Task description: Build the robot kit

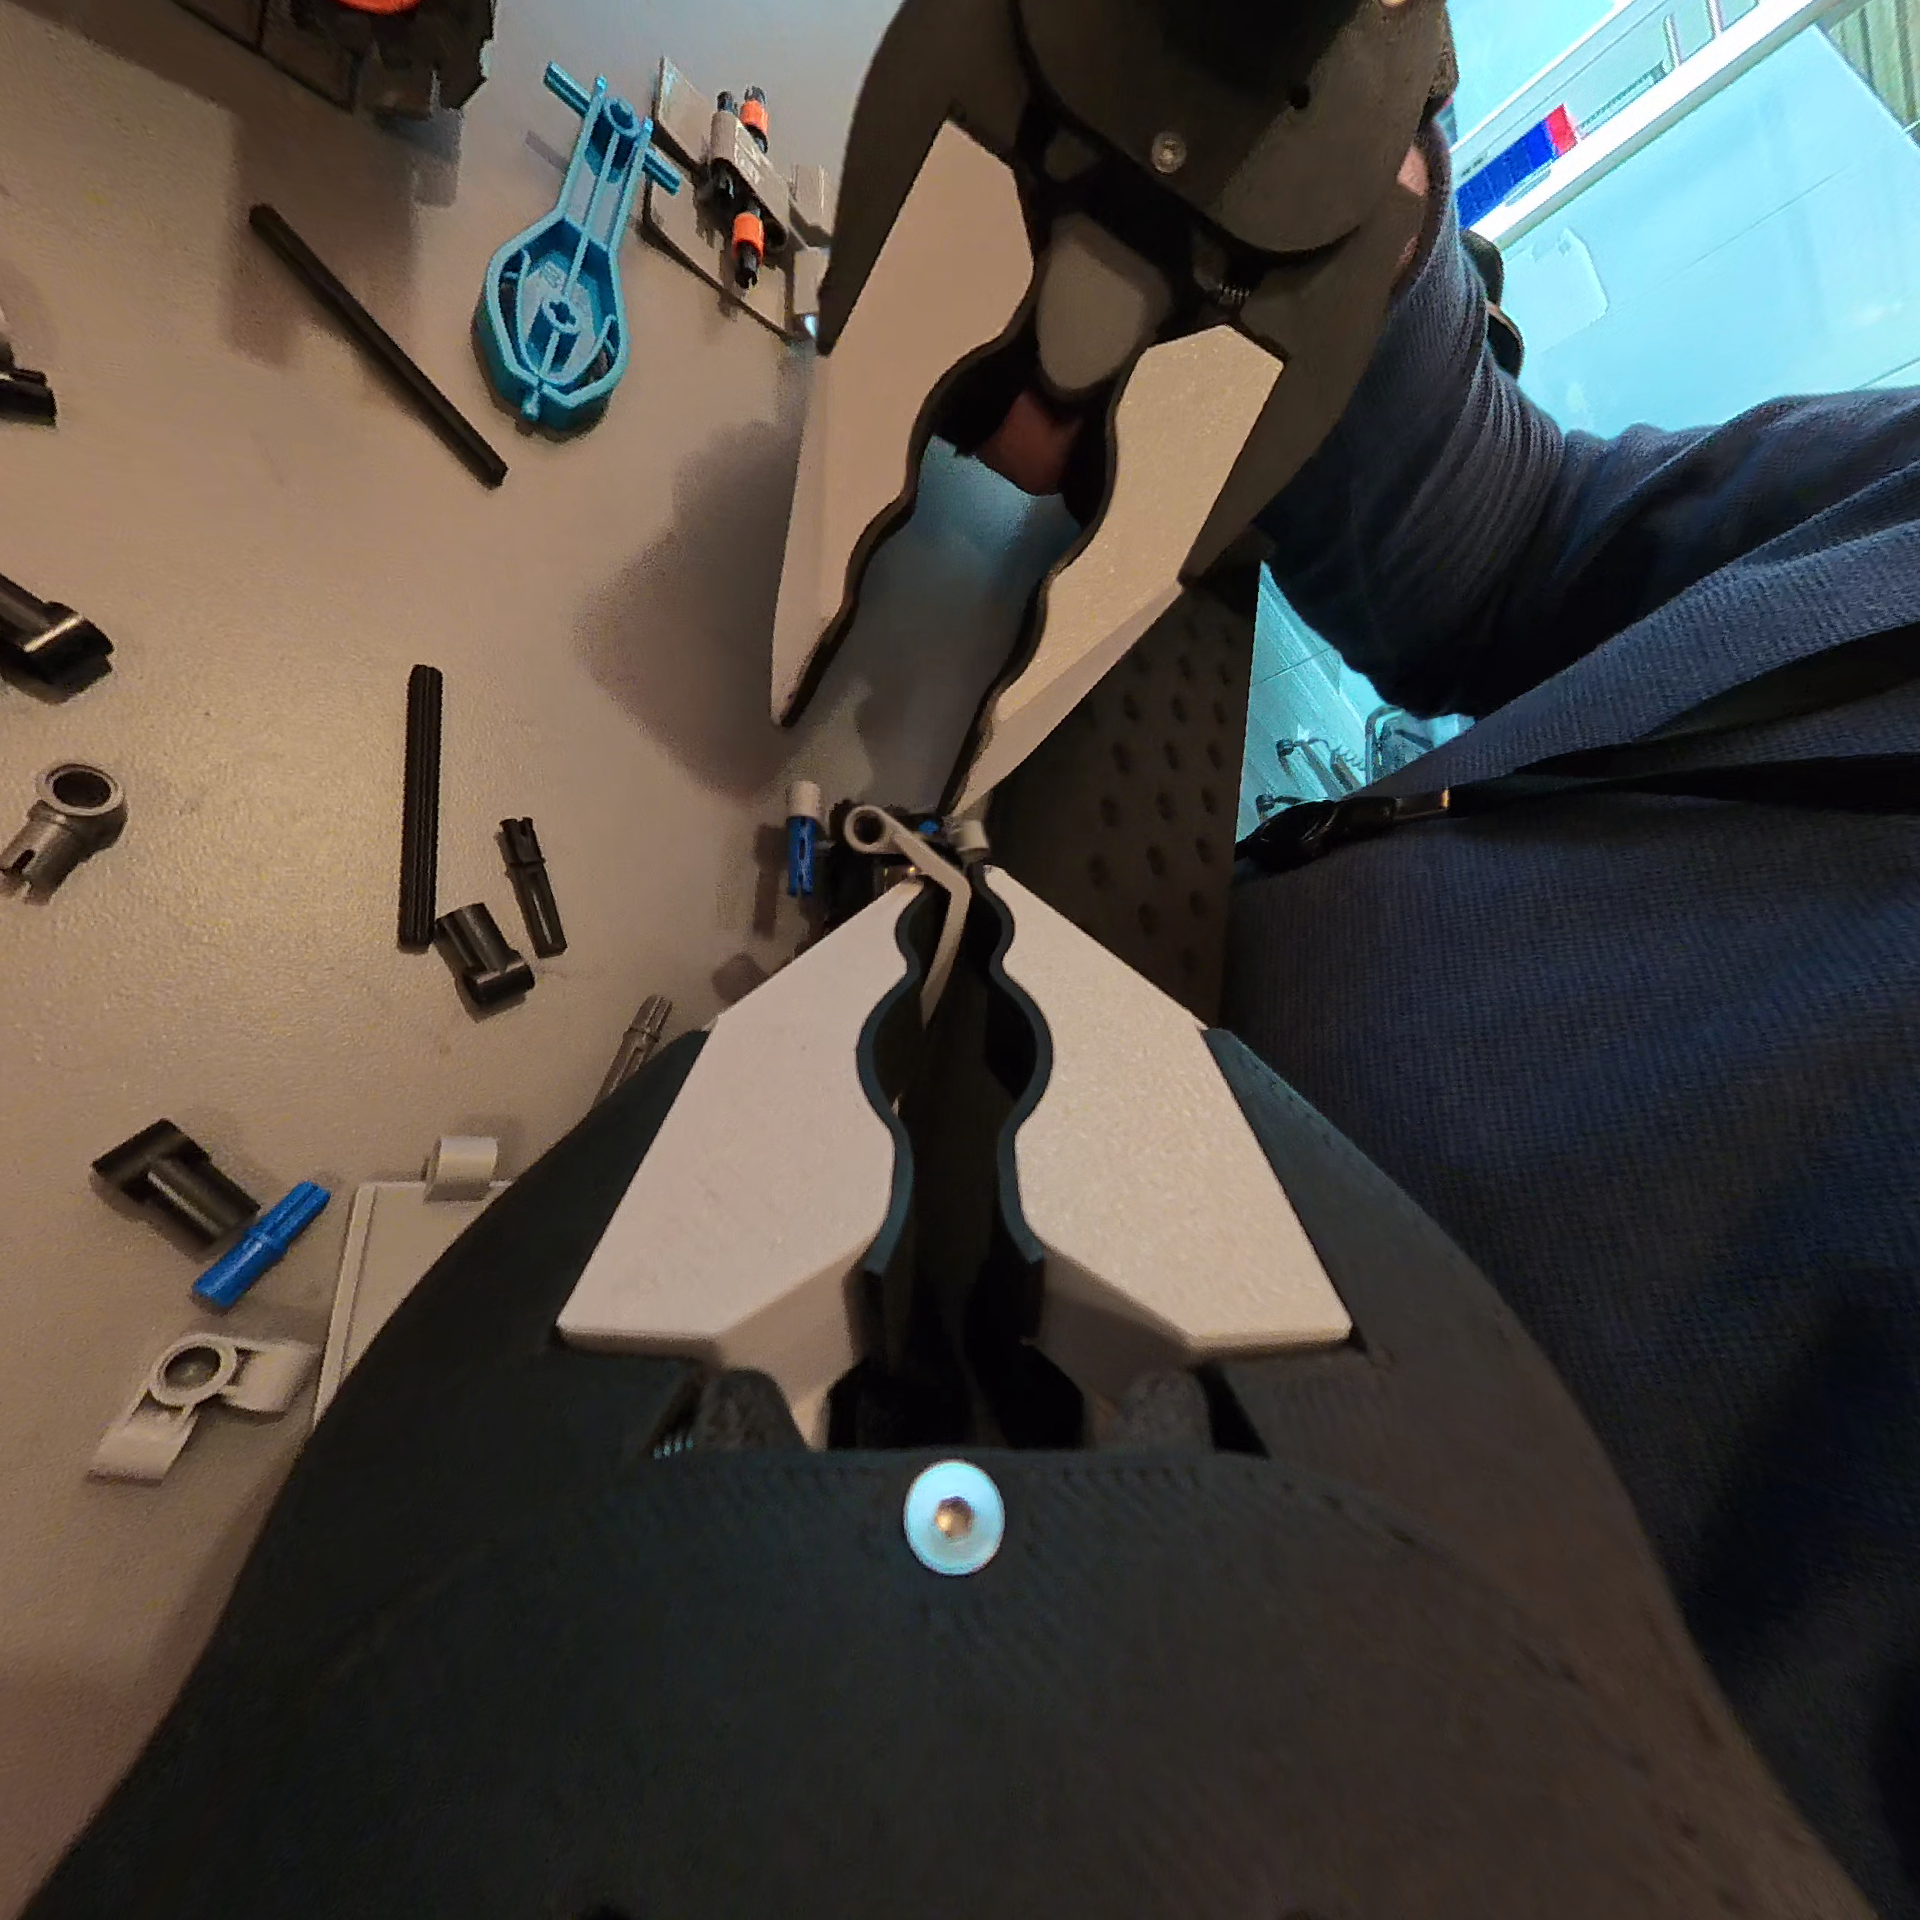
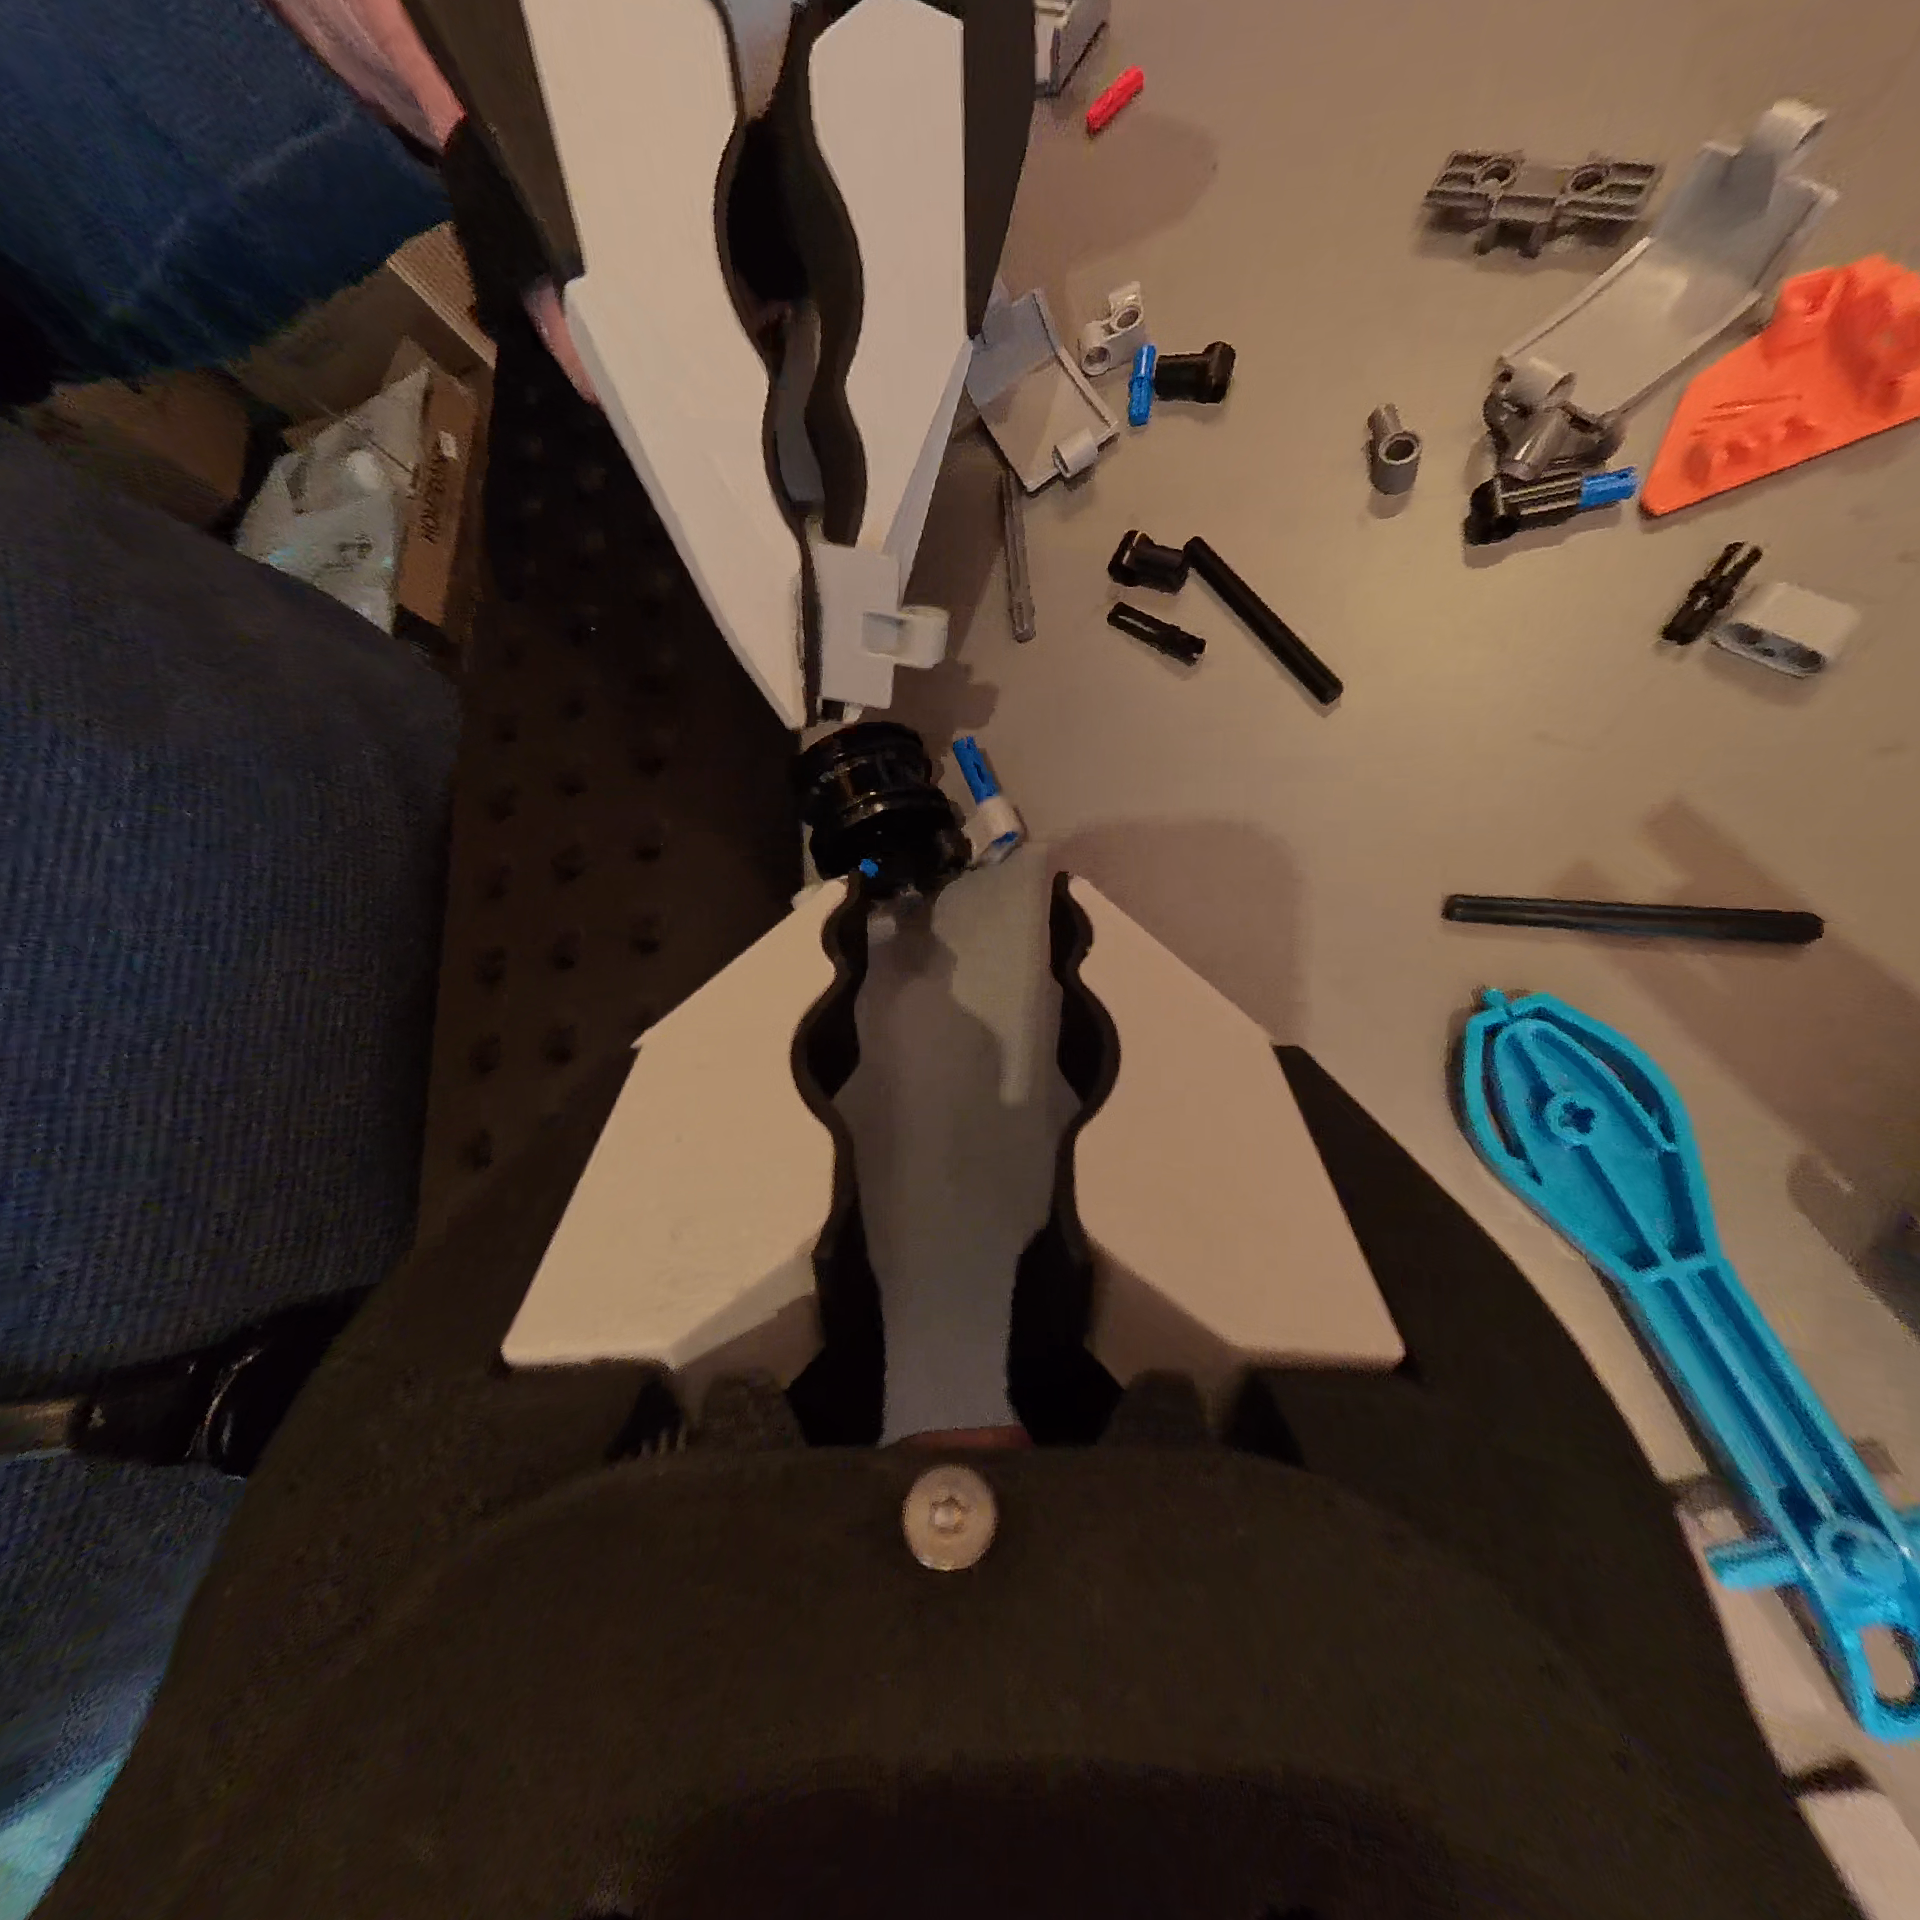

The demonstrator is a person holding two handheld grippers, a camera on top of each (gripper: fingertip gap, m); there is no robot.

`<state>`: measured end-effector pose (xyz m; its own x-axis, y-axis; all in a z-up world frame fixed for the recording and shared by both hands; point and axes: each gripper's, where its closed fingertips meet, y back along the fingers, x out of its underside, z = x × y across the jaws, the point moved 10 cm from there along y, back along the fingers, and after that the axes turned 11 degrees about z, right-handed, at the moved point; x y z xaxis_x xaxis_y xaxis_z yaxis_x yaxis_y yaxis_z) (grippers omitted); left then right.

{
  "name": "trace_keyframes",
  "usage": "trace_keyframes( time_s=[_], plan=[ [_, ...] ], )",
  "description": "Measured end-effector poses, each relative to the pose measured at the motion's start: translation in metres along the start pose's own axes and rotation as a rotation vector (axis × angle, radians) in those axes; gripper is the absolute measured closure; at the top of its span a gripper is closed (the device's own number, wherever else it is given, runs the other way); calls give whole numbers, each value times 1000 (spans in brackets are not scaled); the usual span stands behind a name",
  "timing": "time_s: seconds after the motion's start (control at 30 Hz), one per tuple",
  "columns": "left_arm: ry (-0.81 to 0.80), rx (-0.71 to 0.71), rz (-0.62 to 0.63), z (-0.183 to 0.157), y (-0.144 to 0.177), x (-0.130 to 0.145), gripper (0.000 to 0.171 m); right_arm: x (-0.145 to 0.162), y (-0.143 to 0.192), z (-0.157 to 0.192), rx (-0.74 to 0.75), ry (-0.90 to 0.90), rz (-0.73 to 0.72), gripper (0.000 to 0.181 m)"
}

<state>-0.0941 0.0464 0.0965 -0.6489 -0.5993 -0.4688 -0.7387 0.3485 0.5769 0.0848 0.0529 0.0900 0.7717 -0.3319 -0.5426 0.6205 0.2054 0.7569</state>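
Observation:
My left gripper (image 1: 948,894) is shut on the thin grey arm (image 1: 940,935) of a small building-toy assembly (image 1: 883,842) made of grey, black and blue parts, held just above the beige table (image 1: 260,540). In the right wrist view the assembly shows a black ribbed round part (image 2: 878,800), a blue pin (image 2: 974,769) and a grey plate (image 2: 868,623) between the left gripper's fingers (image 2: 665,416). My right gripper (image 2: 956,899) is open. Its left fingertip touches the black round part. In the left wrist view it comes down from above (image 1: 873,764), facing my left gripper.
Loose parts lie on the table: a light blue tool (image 1: 556,312) (image 2: 1662,1299), black axles (image 1: 421,805) (image 2: 1631,920), black connectors (image 1: 171,1184), an orange panel (image 2: 1787,384), grey panels (image 2: 1662,281). A black perforated table edge (image 1: 1132,779) and a person's dark blue clothing (image 1: 1558,1039) are close by.

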Motion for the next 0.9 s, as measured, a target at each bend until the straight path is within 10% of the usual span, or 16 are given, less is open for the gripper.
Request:
trace_keyframes(
  time_s=[0.9],
  plan=[
    [-22, -9, 53, 8, -4, -4, 170, -15, -7, -21, -52, -82, -70, 148]
  ],
)
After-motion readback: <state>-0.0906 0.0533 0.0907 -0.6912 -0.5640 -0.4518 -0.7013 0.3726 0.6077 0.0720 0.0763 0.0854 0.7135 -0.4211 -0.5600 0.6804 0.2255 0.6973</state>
